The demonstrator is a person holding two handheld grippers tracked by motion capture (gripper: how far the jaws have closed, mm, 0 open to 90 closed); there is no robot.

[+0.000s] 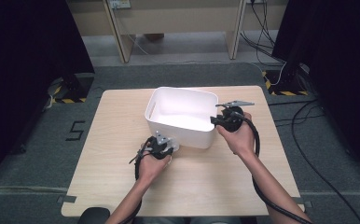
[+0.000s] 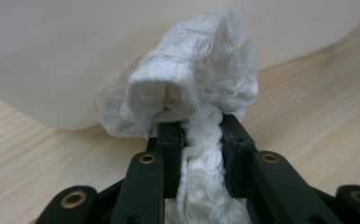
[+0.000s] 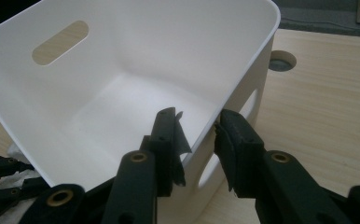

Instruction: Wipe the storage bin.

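A white plastic bin (image 1: 183, 92) with cut-out handles stands at the middle of the wooden table (image 1: 117, 182). My left gripper (image 1: 169, 146) lies low on the table against the bin's near wall (image 2: 52, 56). It is shut on a bunched white cloth (image 2: 201, 79), which bulges out past the fingertips and touches that wall. My right gripper (image 3: 199, 128) straddles the bin's right-hand wall (image 3: 243, 74), one jaw inside and one outside, shut on it just below the rim. The bin's inside looks bare. The cloth (image 3: 15, 179) also peeks out beside the bin's far corner in the right gripper view.
A round cable hole (image 3: 282, 60) is set in the tabletop beyond the bin. Grey carpet surrounds the table, with black stands on striped bases (image 1: 287, 86) at both far corners. Cables (image 1: 308, 154) trail on the floor at right. Wooden furniture legs (image 1: 122, 42) stand behind.
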